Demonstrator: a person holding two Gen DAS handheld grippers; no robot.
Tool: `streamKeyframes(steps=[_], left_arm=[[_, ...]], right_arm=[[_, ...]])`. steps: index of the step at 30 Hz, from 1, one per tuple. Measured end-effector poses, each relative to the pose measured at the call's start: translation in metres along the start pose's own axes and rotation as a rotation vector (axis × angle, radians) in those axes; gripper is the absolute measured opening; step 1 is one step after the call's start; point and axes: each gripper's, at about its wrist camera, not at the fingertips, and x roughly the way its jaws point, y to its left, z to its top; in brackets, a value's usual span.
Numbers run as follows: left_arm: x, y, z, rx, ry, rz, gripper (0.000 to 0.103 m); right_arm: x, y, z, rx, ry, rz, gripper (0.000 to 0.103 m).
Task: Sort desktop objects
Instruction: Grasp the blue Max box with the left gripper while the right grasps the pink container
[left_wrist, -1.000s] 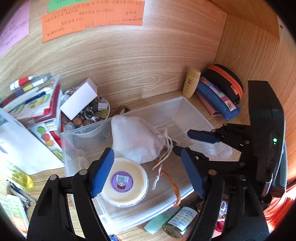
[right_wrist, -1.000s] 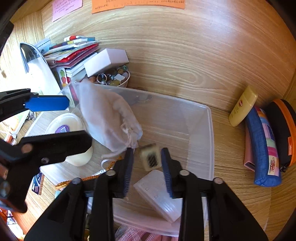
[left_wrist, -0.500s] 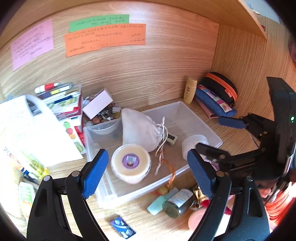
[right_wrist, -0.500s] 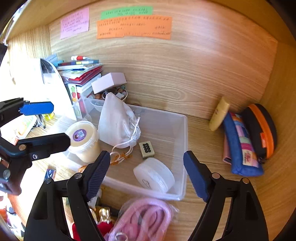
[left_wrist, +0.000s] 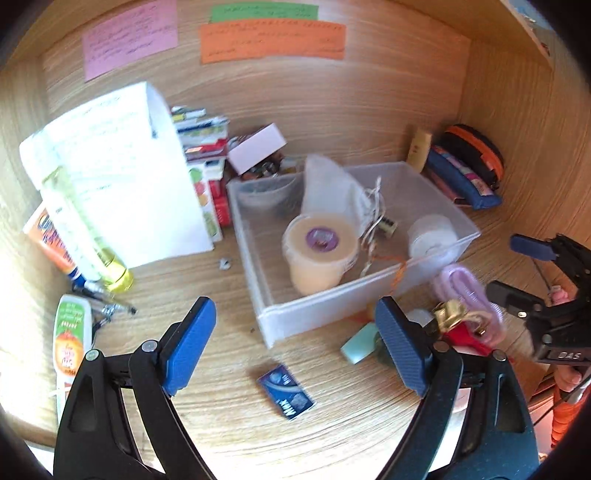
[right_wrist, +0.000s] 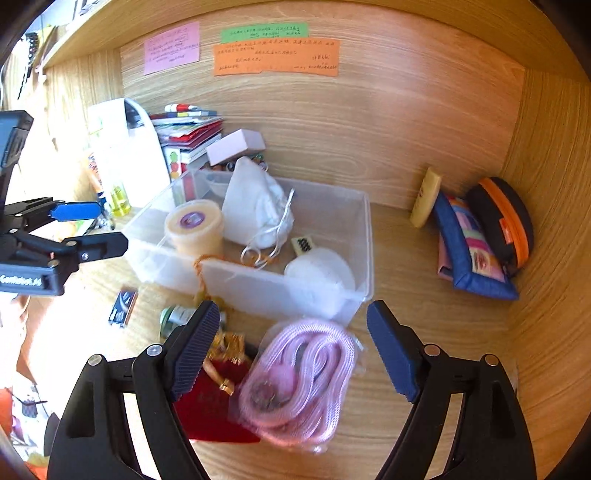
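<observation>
Right wrist view shows the right gripper with jaws apart and empty above the bagged pink cord lying just outside the clear bin — between items, I judge, the left gripper likewise agape — so next comes lowering and closing squarely.

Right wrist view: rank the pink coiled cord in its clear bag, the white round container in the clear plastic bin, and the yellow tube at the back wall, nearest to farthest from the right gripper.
1. Pink coiled cord: between the open right gripper fingers.
2. White round container: in the bin's near corner.
3. Yellow tube: back right, leaning on the wall.
</observation>
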Motion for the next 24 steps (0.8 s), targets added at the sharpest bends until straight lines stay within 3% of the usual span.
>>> streamKeyframes(steps=[15, 24], left_arm=[[0.016, 0.016, -0.064, -0.027, 0.116, 0.071, 0.088], [0.010, 0.016, -0.086, -0.044, 0.134, 0.070, 0.088]], right_arm=[[-0.028, 0.031, -0.053, -0.019, -0.007, 0.101, 0.080], [-0.034, 0.040, -0.091, 0.001, 0.065, 0.176, 0.080]])
